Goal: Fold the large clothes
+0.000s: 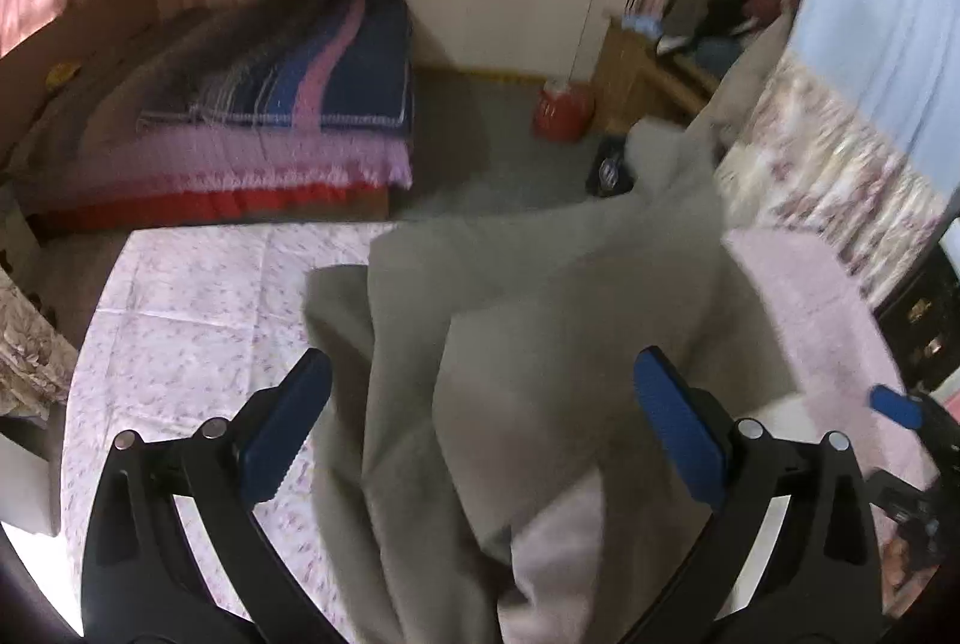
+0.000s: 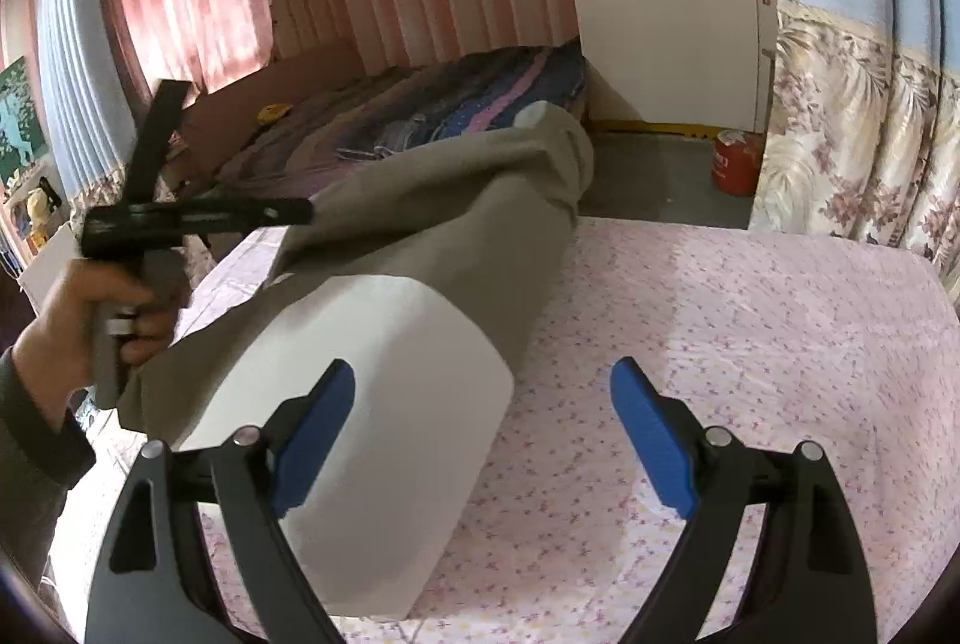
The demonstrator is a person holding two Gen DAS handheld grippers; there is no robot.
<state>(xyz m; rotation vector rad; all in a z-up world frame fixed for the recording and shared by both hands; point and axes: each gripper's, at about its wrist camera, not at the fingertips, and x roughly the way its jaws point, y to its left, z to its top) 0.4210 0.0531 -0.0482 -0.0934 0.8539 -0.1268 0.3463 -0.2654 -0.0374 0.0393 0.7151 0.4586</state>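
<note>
Two wrist views look down over a bed covered by a pink floral sheet [image 2: 750, 320]. A large grey-brown garment [image 1: 540, 296] lies bunched along the sheet, one end rising in a fold toward the far edge. In the right wrist view a white, stiff-looking panel [image 2: 384, 404], what it is unclear, rests under the cloth.

The left gripper [image 1: 483, 428], angled downward, has its blue pads spread wide, released; the garment lies below and between them, not pinched. In the right view, a person's left hand [image 2: 102, 308] grips that tool's handle, beside the garment's raised edge.

The right gripper [image 2: 483, 434] also tilts downward, pads spread apart and holding nothing, above the panel and sheet.
</note>
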